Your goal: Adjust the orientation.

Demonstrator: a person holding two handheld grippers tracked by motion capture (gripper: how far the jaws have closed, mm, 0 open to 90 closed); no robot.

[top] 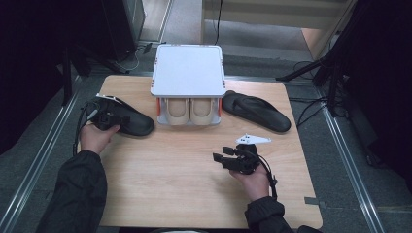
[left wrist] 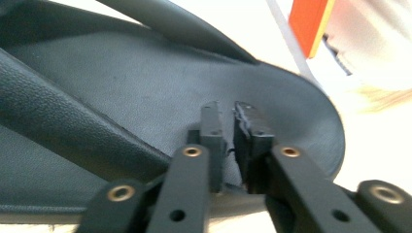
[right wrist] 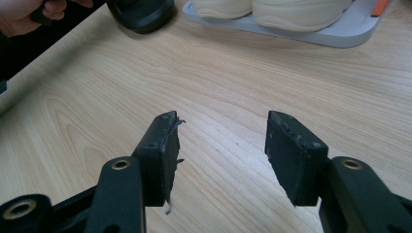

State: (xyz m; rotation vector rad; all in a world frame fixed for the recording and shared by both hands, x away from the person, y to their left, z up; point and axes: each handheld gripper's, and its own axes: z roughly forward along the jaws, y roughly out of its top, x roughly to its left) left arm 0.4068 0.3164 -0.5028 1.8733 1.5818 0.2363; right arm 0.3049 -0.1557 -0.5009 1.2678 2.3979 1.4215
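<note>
Resting over the black sandal (top: 127, 120) at nine o'clock on the table (top: 170, 194), left gripper (top: 108, 118) with jaws a narrow slit apart, pads off the insole. Hovering at five o'clock above bare wood, right gripper (top: 232, 159), jaws wide, empty. Second sandal (top: 256, 111) at two o'clock beside the shoe rack (top: 187, 70).

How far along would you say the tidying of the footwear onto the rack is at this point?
Done: a beige pair sits on the rack's lower shelf. In hand: the left gripper, jaws nearly together, is over the left black sandal. Left: both sandals, the right one untouched; the right gripper waits open.
</note>
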